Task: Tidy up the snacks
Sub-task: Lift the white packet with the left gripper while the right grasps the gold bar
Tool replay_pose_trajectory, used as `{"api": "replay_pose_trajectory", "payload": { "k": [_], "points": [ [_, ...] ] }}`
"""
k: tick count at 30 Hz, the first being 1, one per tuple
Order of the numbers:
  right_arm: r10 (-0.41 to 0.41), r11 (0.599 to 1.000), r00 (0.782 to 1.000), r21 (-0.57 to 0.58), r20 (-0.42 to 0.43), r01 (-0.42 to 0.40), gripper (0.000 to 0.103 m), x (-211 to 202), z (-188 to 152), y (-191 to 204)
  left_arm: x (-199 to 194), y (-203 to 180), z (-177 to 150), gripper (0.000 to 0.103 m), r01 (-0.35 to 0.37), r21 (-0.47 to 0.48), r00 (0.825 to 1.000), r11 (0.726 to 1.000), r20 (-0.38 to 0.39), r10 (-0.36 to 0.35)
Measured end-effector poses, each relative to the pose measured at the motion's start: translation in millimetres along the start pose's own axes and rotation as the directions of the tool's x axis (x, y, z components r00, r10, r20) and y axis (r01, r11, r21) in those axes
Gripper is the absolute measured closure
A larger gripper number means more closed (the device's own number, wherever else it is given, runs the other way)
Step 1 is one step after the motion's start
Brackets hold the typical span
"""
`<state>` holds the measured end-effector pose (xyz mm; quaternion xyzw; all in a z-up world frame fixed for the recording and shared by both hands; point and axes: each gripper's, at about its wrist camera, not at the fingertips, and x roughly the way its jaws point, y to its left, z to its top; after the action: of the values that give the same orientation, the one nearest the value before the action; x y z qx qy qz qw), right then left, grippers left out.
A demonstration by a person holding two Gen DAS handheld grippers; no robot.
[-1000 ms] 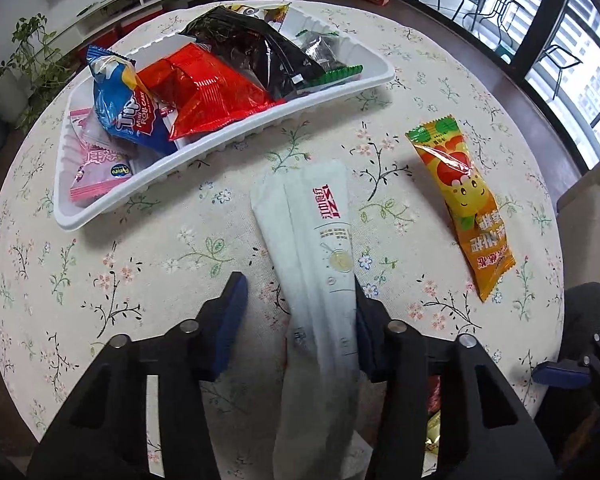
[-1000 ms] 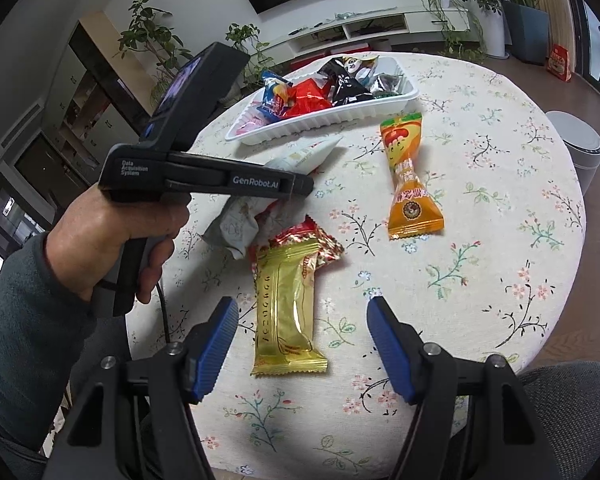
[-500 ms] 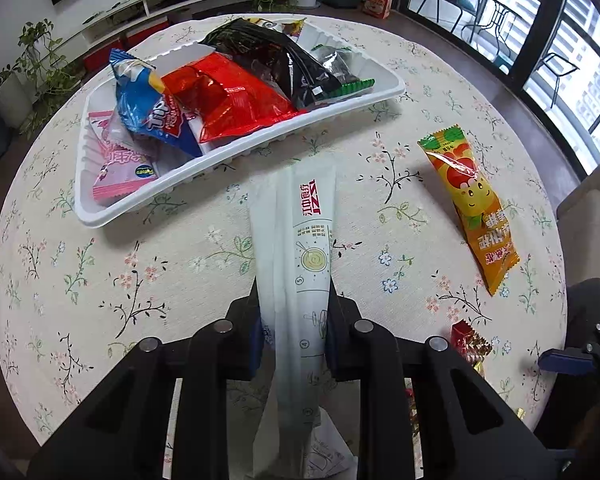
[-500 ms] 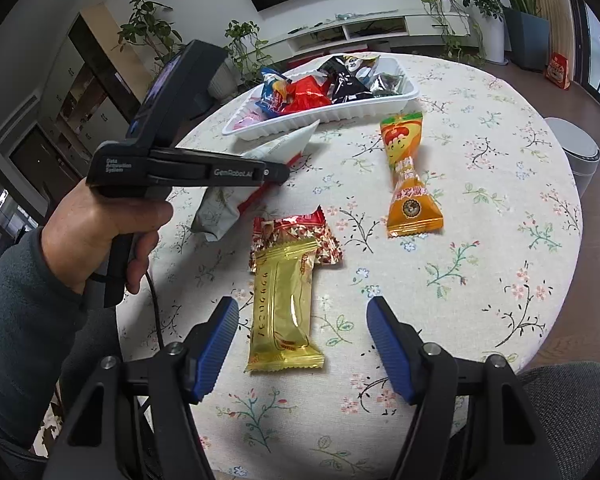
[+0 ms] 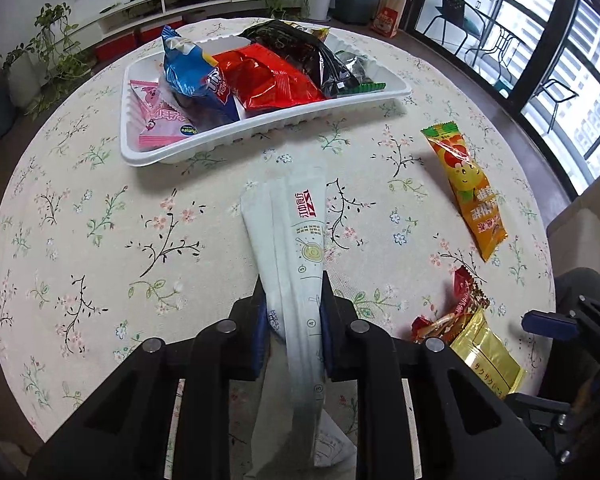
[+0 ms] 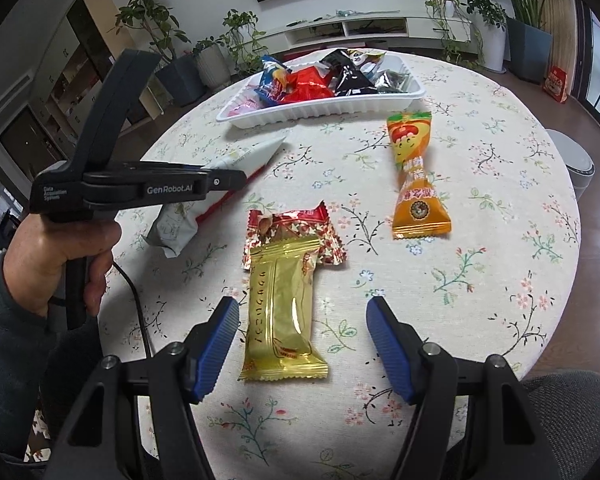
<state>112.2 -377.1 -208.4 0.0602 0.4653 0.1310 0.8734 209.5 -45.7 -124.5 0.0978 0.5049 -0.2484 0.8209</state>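
Observation:
My left gripper (image 5: 293, 294) is shut on a long white snack packet (image 5: 296, 236) and holds it off the floral tablecloth, its far end pointing at the white tray (image 5: 260, 130). The tray holds pink, blue, red and black packets. From the right wrist view the same left gripper (image 6: 236, 178) grips the white packet (image 6: 252, 156), a hand around its handle. My right gripper (image 6: 298, 326) stands open over a gold wrapper (image 6: 280, 300) that overlaps a red starred wrapper (image 6: 324, 236). An orange candy packet (image 6: 414, 176) lies to the right.
The round table (image 6: 500, 184) drops off close behind the right gripper. A grey seat shows at the lower right. Plants, a low white shelf and a small white bin (image 6: 578, 164) stand around the table. A cable (image 6: 136, 300) hangs from the left gripper's handle.
The left gripper's jaws closed onto the white packet and lifted it, carrying it toward the tray. The gold and red wrappers beneath it are now uncovered. The right gripper stayed where it was.

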Motion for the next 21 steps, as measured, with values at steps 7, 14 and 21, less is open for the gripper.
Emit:
{"api": "replay_pose_trajectory", "payload": {
  "k": [7,14,21],
  "points": [
    [-0.024,1.0,1.0,-0.008,-0.005,0.024,0.033,1,-1,2,-12,5,-9,0.086,0.019,-0.013,0.999,1.0,0.029,-0.018],
    [-0.044,0.999,0.999,-0.03,-0.008,0.043,0.033,5,4,6,-33,15,-28,0.086,0.041,-0.06,0.997,0.997,0.068,-0.037],
    [-0.08,0.994,0.996,-0.079,-0.051,0.076,0.037,23,7,19,-49,16,-60,0.086,0.077,-0.117,0.993,0.99,0.099,-0.066]
  ]
}}
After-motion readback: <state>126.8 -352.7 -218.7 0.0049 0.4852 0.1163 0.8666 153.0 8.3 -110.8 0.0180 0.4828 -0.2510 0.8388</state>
